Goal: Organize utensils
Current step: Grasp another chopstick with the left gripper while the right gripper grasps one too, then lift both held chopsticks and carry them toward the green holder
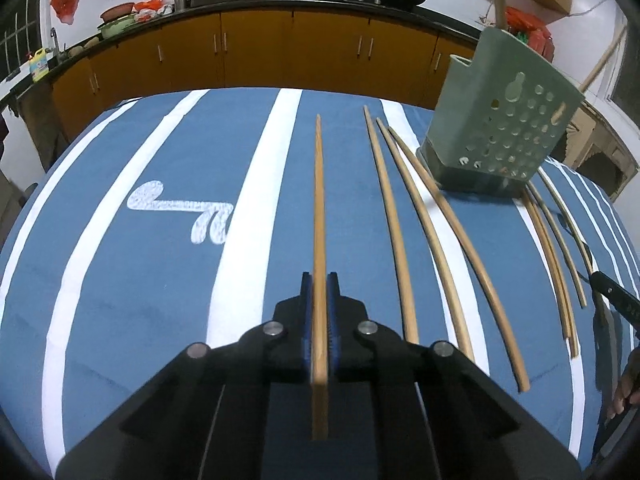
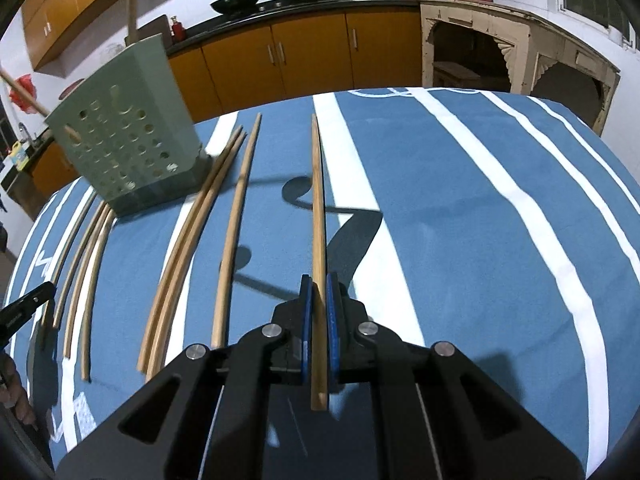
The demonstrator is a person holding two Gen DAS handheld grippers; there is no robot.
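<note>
your left gripper was clamped on one chopstick, your right gripper on another chopstick, both above the blue cloth. each long stick could have swivelled in the pads and missed the green holder.

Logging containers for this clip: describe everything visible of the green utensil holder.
The green utensil holder is a pale green, plastic-looking box, its broad wall pierced by rows of round holes and a keyhole slot, seated in a darker base. It appears tilted in both fisheye views. It rests on the blue striped cloth, with loose chopsticks lying beside its base; contact is unclear. A wooden handle rises from its open top. Neither gripper touches it.
</note>
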